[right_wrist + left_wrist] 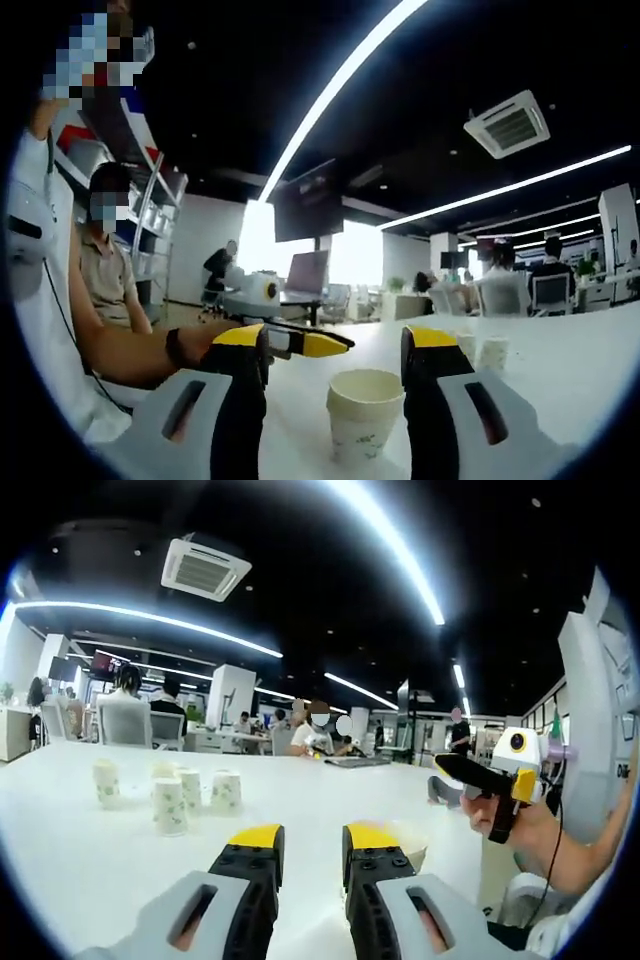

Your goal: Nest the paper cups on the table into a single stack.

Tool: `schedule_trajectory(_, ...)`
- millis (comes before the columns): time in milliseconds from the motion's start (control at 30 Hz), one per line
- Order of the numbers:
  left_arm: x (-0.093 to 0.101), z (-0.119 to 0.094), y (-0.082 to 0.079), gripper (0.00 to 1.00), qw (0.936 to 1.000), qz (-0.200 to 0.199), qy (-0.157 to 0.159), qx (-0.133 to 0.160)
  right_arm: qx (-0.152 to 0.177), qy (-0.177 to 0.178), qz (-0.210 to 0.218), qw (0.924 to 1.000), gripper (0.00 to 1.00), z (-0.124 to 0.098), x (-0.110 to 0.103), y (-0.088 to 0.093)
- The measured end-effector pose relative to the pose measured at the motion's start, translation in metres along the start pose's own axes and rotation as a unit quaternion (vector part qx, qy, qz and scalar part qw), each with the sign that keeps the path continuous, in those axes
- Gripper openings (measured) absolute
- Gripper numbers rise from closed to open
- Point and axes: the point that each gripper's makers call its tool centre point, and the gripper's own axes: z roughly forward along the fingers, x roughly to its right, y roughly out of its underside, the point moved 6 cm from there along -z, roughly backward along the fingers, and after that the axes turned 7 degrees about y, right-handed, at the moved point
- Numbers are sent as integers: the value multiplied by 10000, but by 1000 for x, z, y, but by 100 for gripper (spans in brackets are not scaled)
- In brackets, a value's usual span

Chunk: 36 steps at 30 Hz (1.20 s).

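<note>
While our left hand-held gripper (pixel 310 845) hovers released over the white table (pixel 80 820), we see four paper cups (pixel 170 805) grouped ahead to its left; our right hand-held gripper (pixel 335 350) stands released around another upright cup (pixel 362 412).

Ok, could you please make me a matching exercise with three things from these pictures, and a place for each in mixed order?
Things:
1. single paper cup
2. group of paper cups
3. ceiling air vent

Places:
a. overhead, on the dark ceiling
b. seen between the open jaws of the right gripper
c. standing close together, farther along the white table

Pairs: 1-b, 2-c, 3-a
</note>
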Motion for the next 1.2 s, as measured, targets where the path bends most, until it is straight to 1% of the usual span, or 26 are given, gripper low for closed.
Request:
schedule_trajectory(167,-5,0,0,25,9999,63,-61,-85,59,27,-5,10000,57,-7,-5,-6)
schedule_trajectory(300,-10,-1,-3,25,9999,65,-118,-83,152,98,27,9998,57,-17,-9,-11)
schedule_trajectory(500,-12,4,-5,25,9998,110,-126,-125,288,228,15,9993,57,-31,-8,-21)
schedule_trajectory(600,-13,6,-5,25,9997,134,-123,-150,288,250,-28,9993,57,-36,-8,-23)
schedule_trajectory(733,-23,9,-2,24,9995,127,-210,-207,297,254,-40,9992,57,-42,-10,-24)
schedule_trajectory(867,-28,8,1,24,9991,125,-272,-289,445,252,25,9987,57,-47,-11,-27)
schedule_trajectory(1000,-34,8,4,24,9988,122,-325,-346,509,253,81,9983,57,-49,-10,-27)
schedule_trajectory(1133,-48,13,10,24,9980,129,-430,-454,554,262,90,9981,56,-52,-10,-28)
schedule_trajectory(1200,-58,15,12,24,9971,160,-564,-475,574,277,82,9979,56,-55,-9,-28)
